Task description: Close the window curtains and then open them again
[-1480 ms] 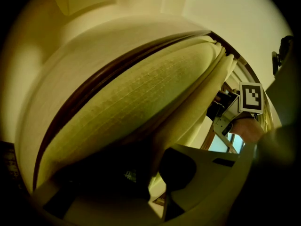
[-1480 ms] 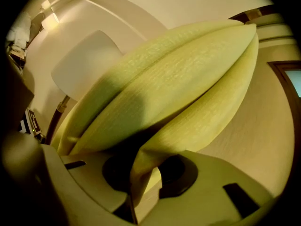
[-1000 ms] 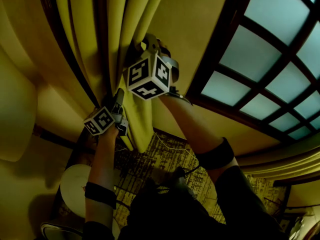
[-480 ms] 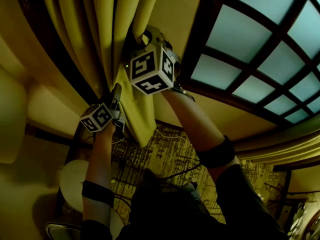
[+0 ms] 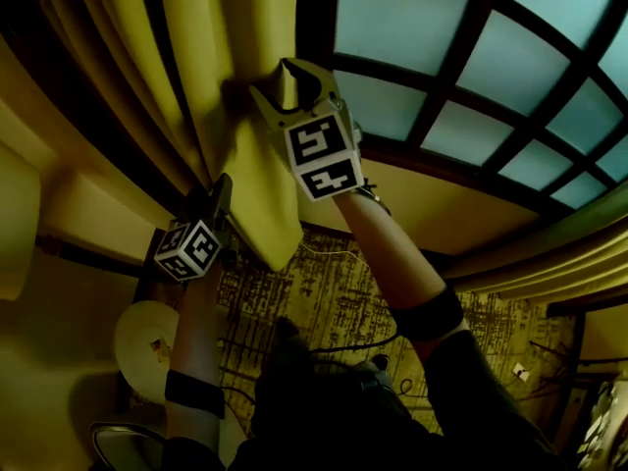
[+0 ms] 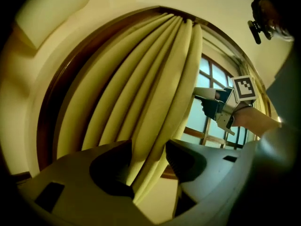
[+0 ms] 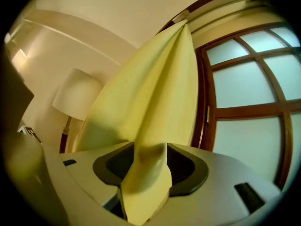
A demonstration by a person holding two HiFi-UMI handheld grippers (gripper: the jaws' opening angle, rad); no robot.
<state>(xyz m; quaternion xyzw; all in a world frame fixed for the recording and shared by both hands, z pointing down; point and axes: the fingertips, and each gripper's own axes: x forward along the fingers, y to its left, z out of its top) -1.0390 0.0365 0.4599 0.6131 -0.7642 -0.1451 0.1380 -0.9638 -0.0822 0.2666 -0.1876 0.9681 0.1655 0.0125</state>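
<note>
The yellow curtain (image 5: 231, 86) hangs bunched in folds at the left side of the dark-framed window (image 5: 461, 57). My right gripper (image 5: 275, 81) is up at the curtain's edge; in the right gripper view its jaws (image 7: 150, 147) are opening, with a hanging fold of curtain (image 7: 155, 88) loose between them. My left gripper (image 5: 224, 189) sits lower on the same edge. Its jaws (image 6: 148, 147) are opening too, and a curtain fold (image 6: 150, 93) runs between them. The right gripper (image 6: 207, 100) also shows in the left gripper view, beside the glass.
A lamp with a pale shade (image 7: 77, 95) stands by the wall left of the curtain. Below me lie a patterned carpet (image 5: 324, 302) and a round white table (image 5: 142, 337). The window's wooden frame (image 7: 204, 112) runs just right of the curtain edge.
Both grippers have carried the curtain edge leftward, baring more window panes. Their jaws have parted from a tight pinch on the fabric.
</note>
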